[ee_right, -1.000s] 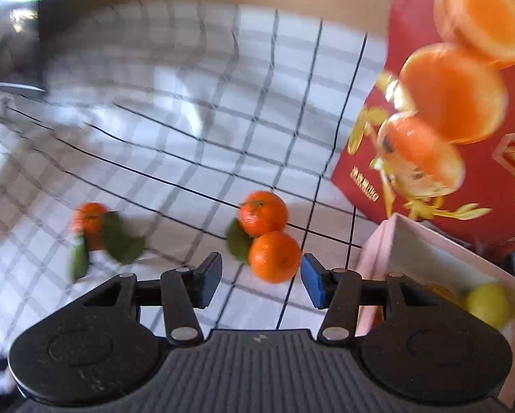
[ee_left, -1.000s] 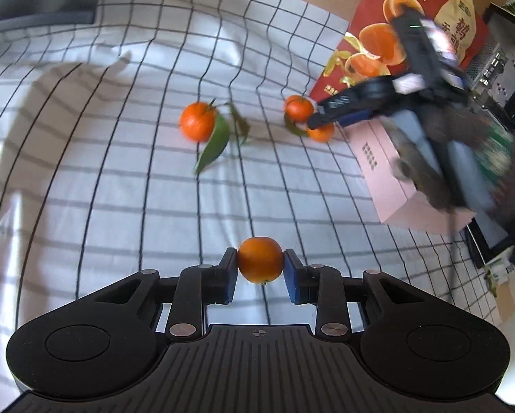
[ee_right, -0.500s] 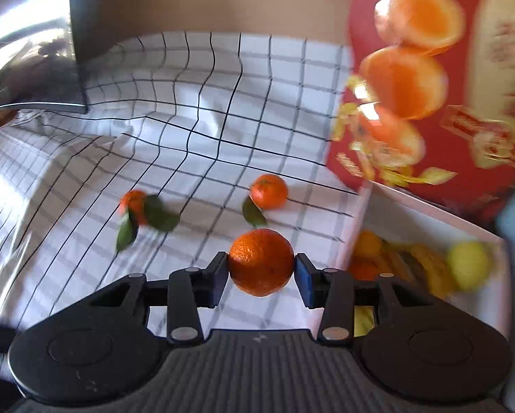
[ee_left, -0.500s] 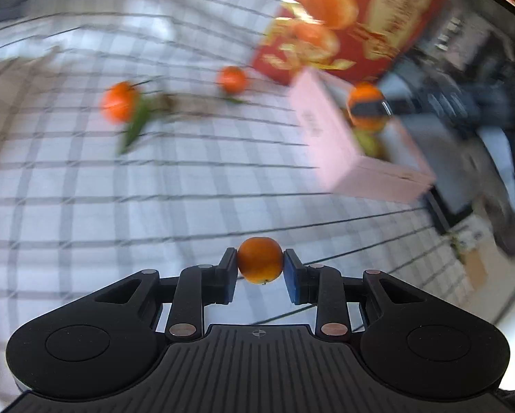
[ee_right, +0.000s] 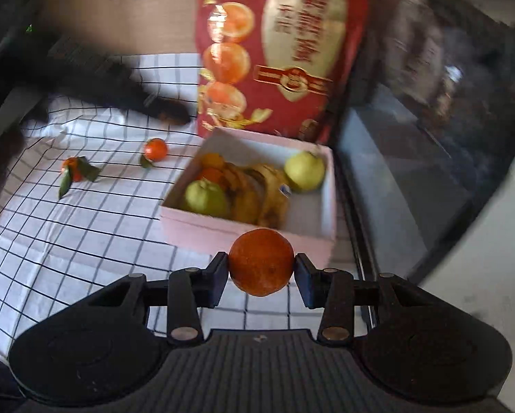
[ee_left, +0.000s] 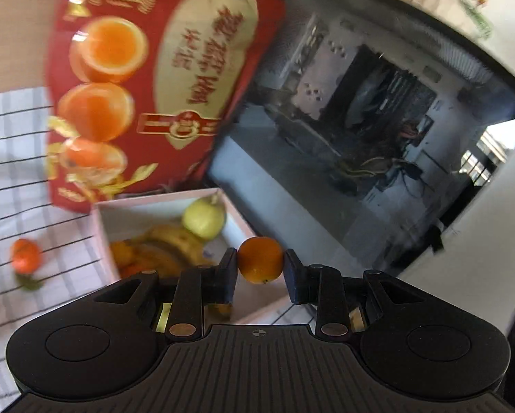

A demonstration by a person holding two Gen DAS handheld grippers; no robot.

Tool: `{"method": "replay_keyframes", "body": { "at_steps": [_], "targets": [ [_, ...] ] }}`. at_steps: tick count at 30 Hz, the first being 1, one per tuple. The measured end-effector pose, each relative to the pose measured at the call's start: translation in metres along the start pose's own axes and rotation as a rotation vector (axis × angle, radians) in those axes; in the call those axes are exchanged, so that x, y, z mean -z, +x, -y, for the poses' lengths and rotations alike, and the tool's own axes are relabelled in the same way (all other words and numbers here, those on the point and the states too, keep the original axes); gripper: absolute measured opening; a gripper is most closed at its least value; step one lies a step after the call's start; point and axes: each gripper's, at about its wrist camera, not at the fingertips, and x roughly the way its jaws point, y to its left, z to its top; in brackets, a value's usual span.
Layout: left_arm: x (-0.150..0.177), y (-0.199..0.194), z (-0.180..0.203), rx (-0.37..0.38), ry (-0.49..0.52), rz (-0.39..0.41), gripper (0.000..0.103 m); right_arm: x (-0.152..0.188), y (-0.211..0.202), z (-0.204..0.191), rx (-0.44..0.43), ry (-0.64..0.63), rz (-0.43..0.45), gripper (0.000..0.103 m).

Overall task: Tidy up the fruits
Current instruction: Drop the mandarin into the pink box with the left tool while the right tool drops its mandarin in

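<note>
My left gripper is shut on an orange tangerine and holds it over the near right part of the pink box. My right gripper is shut on a bigger tangerine, held just in front of the pink box. The box holds bananas, two green pears and some tangerines. Two more tangerines lie on the checked cloth: one with a leaf and one with leaves farther left. One of them shows in the left wrist view.
A red fruit carton stands upright behind the box. A glass-sided computer case stands right of the box. The left arm's dark sleeve crosses the upper left of the right wrist view. The checked cloth spreads left.
Both grippers have moved right toward the pink box, each carrying its tangerine. The left one now hangs over the box; the right one has pulled back to the box's near side.
</note>
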Motion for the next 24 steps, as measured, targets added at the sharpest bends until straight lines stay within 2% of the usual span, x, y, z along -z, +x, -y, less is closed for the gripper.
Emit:
{"method": "replay_keyframes", "body": {
  "at_steps": [2,4,8,10,15,20,24],
  "targets": [
    [-0.009,0.032,0.002,-0.016,-0.044,-0.056,0.032,0.009,-0.002,0.004,0.008,0.024,0.003,0.041],
    [-0.013,0.055,0.0,0.0,-0.085,-0.092,0.032,0.016,-0.001,0.008,0.01,0.04,0.008,0.041],
    [-0.011,0.067,-0.002,-0.016,-0.098,-0.088,0.032,0.023,0.003,0.019,0.013,0.069,0.005,0.041],
    [-0.007,0.06,-0.003,-0.034,-0.086,-0.078,0.032,0.026,0.006,0.023,0.012,0.071,0.003,0.041],
    [0.026,0.022,-0.01,-0.159,-0.061,-0.066,0.033,0.017,0.019,0.028,-0.019,0.06,0.015,0.041],
    [0.077,-0.005,-0.017,-0.267,-0.074,-0.138,0.033,-0.015,0.042,0.032,-0.013,0.014,0.062,0.042],
    [0.096,-0.02,-0.025,-0.338,-0.099,-0.164,0.033,-0.048,0.075,0.036,0.046,-0.053,0.088,0.041]
  ]
}}
